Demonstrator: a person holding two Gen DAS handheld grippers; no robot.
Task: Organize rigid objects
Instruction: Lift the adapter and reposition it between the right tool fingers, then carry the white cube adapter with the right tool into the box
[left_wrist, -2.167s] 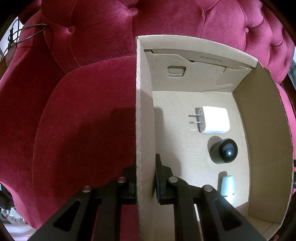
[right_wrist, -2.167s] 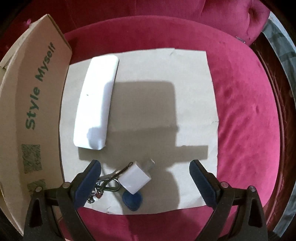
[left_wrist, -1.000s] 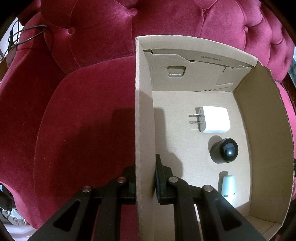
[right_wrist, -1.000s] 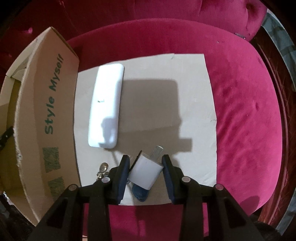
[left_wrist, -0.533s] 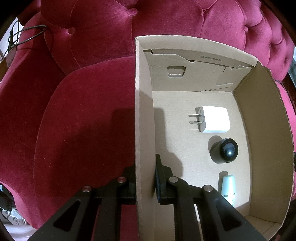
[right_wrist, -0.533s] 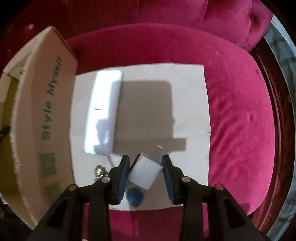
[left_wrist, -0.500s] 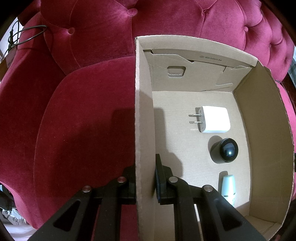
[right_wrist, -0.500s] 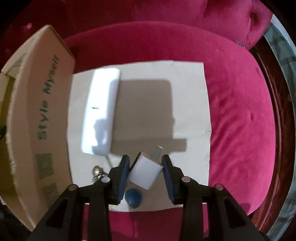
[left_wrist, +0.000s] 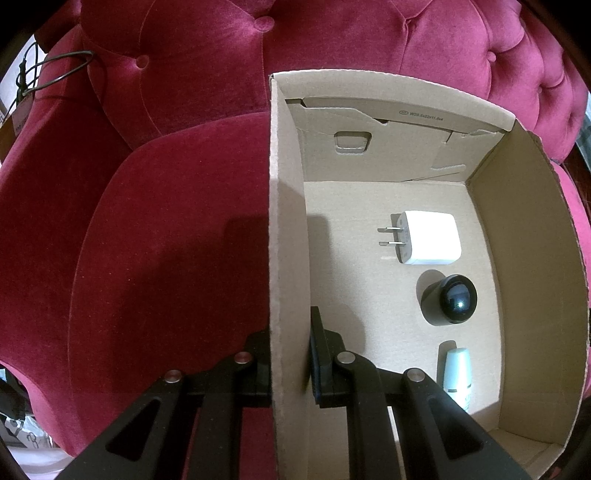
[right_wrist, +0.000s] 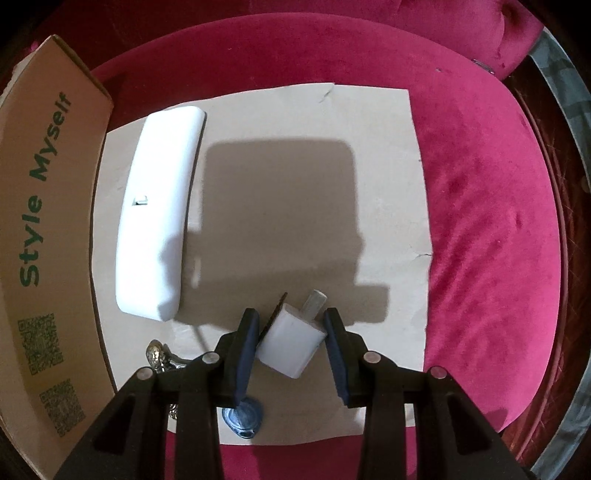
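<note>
My left gripper (left_wrist: 291, 332) is shut on the left wall of an open cardboard box (left_wrist: 286, 221), one finger inside and one outside. In the box lie a white plug charger (left_wrist: 428, 236), a black round object (left_wrist: 452, 299) and a pale green bottle (left_wrist: 456, 373). My right gripper (right_wrist: 290, 325) points down over a cardboard sheet (right_wrist: 295, 147). It is shut on a small white adapter (right_wrist: 291, 343) that sits cornerwise between the pads. A long white block (right_wrist: 159, 221) lies on the sheet to the left.
A blue tag (right_wrist: 243, 417) and a metal keychain (right_wrist: 159, 356) lie under the right gripper's left finger. The box's printed outer wall (right_wrist: 40, 221) stands at the left edge of the sheet. Red velvet sofa cushions (left_wrist: 166, 258) surround everything.
The right gripper, open two seconds ago, has shut on the white adapter and since sunk closer to the sheet. The left gripper and box have not moved.
</note>
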